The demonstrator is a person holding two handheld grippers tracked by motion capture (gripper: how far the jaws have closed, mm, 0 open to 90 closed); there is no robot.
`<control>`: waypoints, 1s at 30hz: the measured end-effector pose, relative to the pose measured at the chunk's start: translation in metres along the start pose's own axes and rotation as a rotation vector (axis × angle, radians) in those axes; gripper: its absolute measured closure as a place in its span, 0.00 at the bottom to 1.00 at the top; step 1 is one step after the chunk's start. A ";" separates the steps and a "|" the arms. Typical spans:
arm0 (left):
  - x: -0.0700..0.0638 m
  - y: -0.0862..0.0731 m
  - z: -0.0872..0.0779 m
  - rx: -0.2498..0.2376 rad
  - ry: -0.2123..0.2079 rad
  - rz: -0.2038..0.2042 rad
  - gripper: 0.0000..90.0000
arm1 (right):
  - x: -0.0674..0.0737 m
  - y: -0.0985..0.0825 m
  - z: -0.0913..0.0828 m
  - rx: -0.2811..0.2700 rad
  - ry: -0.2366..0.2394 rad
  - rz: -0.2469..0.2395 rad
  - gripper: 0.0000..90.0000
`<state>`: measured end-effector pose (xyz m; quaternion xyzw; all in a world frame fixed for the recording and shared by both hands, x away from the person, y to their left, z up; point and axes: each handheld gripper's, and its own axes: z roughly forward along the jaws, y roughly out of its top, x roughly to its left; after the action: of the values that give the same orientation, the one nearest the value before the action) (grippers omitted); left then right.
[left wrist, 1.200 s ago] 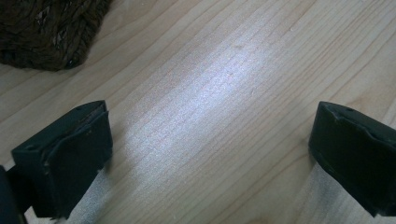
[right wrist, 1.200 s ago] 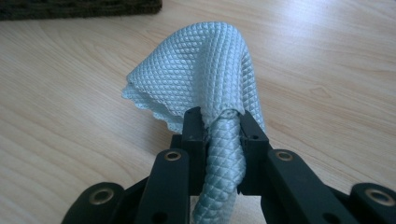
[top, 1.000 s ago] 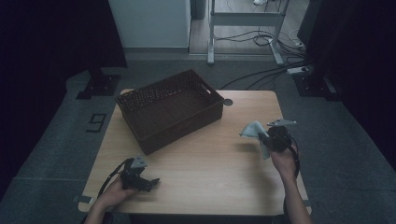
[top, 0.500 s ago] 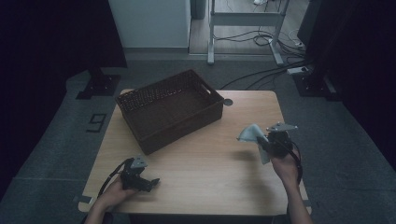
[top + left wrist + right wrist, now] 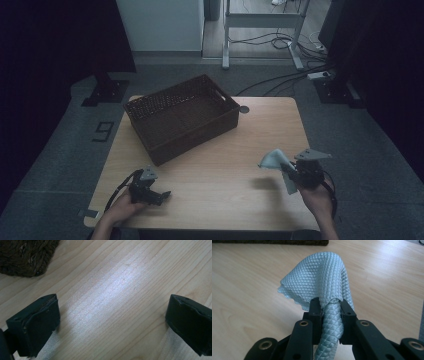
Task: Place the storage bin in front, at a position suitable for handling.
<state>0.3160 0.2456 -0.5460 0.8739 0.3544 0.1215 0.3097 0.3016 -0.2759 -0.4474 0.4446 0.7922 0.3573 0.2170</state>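
Cloth (image 5: 322, 280), pinched at a bunched fold between the narrow fingers of the right gripper (image 5: 329, 305) above the counter (image 5: 225, 165) near its right edge, could slip free mid-carry toward the basket (image 5: 182, 117), while the left gripper (image 5: 150, 192) rests wide, holding nothing.

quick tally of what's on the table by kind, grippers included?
Wicker basket: 1
Light blue cloth, pinched in the right gripper: 1
Small dark round disc on the table beside the basket: 1
Handheld grippers, the right one and the left gripper: 2
Total: 5
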 end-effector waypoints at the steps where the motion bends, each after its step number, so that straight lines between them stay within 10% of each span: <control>1: 0.000 0.000 0.000 0.000 0.000 0.000 0.00 | 0.001 -0.003 -0.004 0.003 0.000 0.000 0.84; 12: 0.000 0.000 0.000 0.001 0.001 0.000 0.00 | 0.001 -0.028 -0.029 0.025 -0.029 0.003 0.83; 30: 0.000 0.000 0.000 -0.003 0.001 -0.003 0.00 | 0.003 -0.071 0.015 0.211 -0.014 -0.014 0.71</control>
<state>0.3158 0.2455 -0.5461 0.8729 0.3555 0.1221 0.3109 0.2708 -0.2924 -0.5116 0.4619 0.8271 0.2672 0.1767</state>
